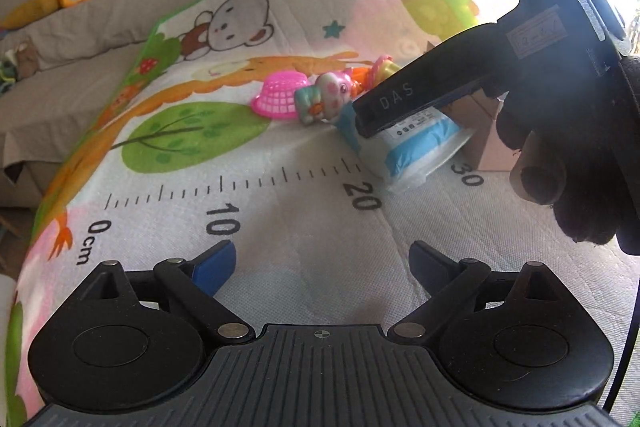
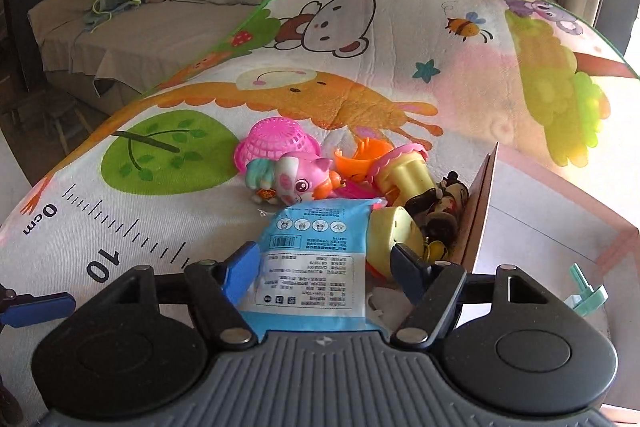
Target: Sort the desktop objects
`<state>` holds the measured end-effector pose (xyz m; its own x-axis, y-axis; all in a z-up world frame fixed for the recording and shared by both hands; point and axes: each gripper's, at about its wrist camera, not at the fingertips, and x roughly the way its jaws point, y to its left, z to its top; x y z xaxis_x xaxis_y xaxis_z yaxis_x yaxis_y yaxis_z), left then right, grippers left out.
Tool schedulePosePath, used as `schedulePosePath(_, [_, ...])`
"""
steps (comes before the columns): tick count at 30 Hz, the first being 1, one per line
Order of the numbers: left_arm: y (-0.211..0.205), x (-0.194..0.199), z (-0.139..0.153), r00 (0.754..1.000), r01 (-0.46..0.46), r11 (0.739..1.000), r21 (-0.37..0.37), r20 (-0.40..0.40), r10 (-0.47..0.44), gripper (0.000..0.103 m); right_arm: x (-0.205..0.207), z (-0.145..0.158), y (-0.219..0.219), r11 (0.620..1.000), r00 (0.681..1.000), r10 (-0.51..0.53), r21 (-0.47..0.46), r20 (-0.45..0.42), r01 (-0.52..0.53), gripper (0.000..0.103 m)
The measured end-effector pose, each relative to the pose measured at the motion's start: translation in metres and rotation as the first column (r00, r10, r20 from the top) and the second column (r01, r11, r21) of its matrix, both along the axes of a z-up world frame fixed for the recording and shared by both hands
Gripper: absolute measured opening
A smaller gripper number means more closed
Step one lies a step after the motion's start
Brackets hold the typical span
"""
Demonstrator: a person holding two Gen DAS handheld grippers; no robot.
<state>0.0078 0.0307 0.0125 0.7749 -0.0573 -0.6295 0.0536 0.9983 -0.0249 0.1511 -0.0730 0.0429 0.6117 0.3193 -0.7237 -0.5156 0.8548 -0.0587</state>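
Straddling blue-white printed packet [image 2: 316, 267] | right tool [image 2: 320, 263] spread, ungripped | left tool [image 1: 320, 259] released

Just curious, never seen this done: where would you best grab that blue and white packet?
Probably the blue and white packet across its narrow width at the near end, coming from the front. It lies flat, lengthwise between the open right hand-held gripper fingers.

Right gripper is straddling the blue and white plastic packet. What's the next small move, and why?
Probably close the right gripper on the blue and white plastic packet. The packet lies between its open fingers, the blue pad near one edge and the other finger apart from it. The left gripper hangs open over the printed mat, holding nothing.
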Motion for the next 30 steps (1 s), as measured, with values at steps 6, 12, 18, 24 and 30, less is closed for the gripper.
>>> schedulePosePath(6, [0.004,-0.004,0.004,1.000,0.003,1.000,0.008,0.015,-0.003,0.099,-0.003,-0.015,0.013,1.000,0.997,0.001,0.002,-0.078,-0.001,0.060])
schedulePosePath(12, [-0.001,-0.010,0.006,0.998,0.058,0.998,0.030,0.010,-0.058,0.100,-0.036,-0.010,0.012,0.993,0.981,0.087,0.088,-0.172,-0.072,0.056])
schedulePosePath(18, [-0.015,-0.018,0.011,0.989,0.146,0.989,0.011,0.011,-0.146,0.102,-0.068,0.010,-0.016,0.982,0.980,0.135,0.154,-0.150,-0.111,0.064])
schedulePosePath(24, [-0.033,-0.003,0.017,0.989,0.149,0.988,0.032,0.020,-0.149,0.102,-0.080,0.018,-0.080,0.995,0.999,-0.046,0.093,-0.008,0.046,0.064])
schedulePosePath(30, [-0.040,0.027,0.010,0.997,0.078,0.993,0.085,-0.007,-0.077,0.102,-0.089,0.000,-0.123,0.985,0.985,-0.172,0.026,0.013,0.171,0.052])
